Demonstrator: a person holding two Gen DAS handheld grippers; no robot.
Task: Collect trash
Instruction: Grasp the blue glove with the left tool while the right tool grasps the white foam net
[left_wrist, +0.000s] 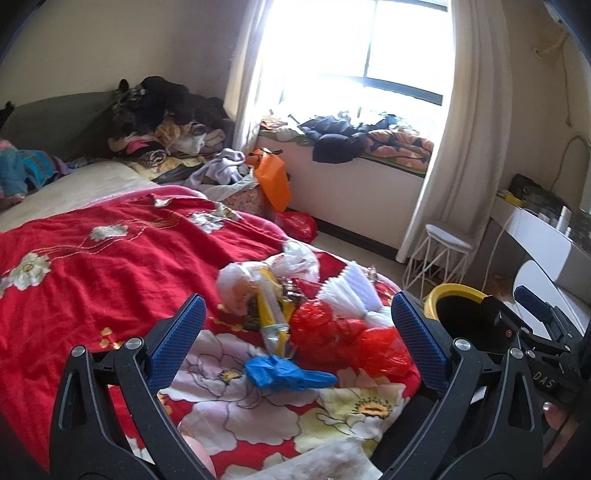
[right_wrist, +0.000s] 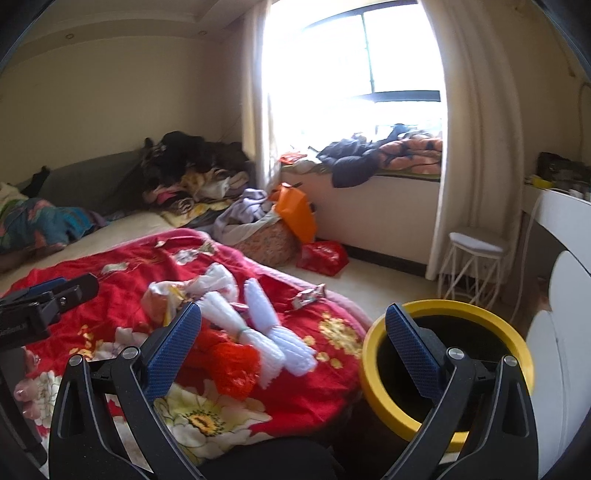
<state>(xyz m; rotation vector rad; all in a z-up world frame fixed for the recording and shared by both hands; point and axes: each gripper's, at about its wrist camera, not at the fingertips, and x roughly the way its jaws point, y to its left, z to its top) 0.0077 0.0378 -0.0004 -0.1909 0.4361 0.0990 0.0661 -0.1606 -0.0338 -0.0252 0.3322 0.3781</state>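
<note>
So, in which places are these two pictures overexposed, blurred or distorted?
Left wrist view: the bright window is blown out, the red crinkled plastic bag is slightly smeared, and the edges curve and darken. Right wrist view: the same window glares white, and the yellow-rimmed round bin looks soft.

Cream walls, bright curtained window (right_wrist: 369, 62), cluttered window seat (right_wrist: 376, 173), white stool (right_wrist: 476, 245), pale floor.

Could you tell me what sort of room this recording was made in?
Most likely a lived-in bedroom: a bed under a red floral quilt, clothes piled by the headboard, and a curtained window above a cluttered ledge.
</note>
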